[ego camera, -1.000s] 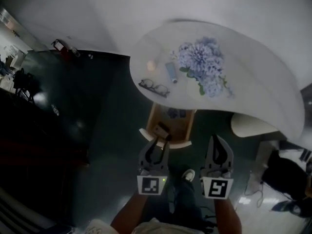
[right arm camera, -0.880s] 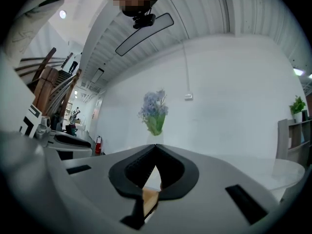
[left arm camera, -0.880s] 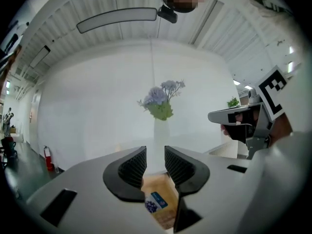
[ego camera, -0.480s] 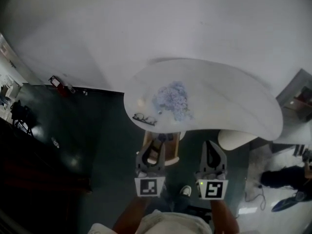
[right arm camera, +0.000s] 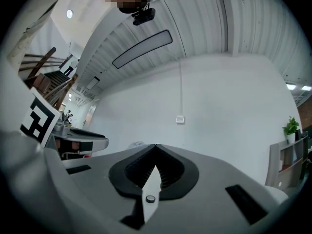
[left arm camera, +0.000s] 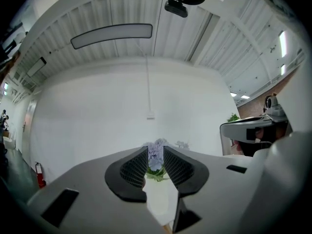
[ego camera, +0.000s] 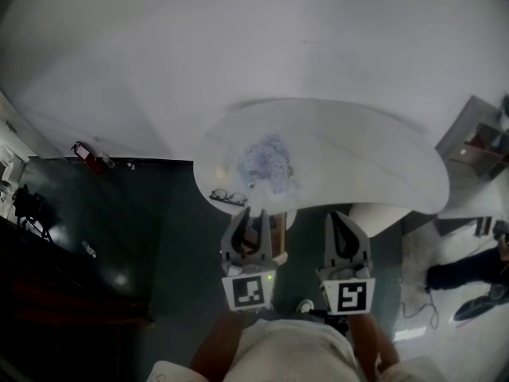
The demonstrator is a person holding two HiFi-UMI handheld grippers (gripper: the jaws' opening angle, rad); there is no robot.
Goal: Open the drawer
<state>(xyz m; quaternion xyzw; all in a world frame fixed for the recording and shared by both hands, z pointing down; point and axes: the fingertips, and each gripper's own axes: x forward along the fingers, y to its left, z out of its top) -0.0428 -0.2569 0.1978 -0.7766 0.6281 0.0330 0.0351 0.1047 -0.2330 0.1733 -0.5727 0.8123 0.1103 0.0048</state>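
Under the near edge of the white curved table (ego camera: 374,157), a wooden drawer (ego camera: 278,231) stands pulled out, mostly hidden behind my left gripper. In the head view my left gripper (ego camera: 253,217) hangs above the drawer with a gap between its fingers and nothing in it. My right gripper (ego camera: 342,218) is level with it, to the right of the drawer, with its fingertips together and empty. In the left gripper view a lilac flower bunch (left arm camera: 156,154) shows through the gap. In the right gripper view the gripper (right arm camera: 156,156) points at a bare white wall.
On the table lie the flower bunch (ego camera: 266,159) and a pair of glasses (ego camera: 228,196). A white pedestal (ego camera: 375,217) stands under the table's right part. A red fire extinguisher (ego camera: 86,157) stands by the wall at left, a shelf (ego camera: 477,142) at right.
Both grippers have risen away from the open drawer. The table and drawer now look smaller and farther below, and more of the wall shows.
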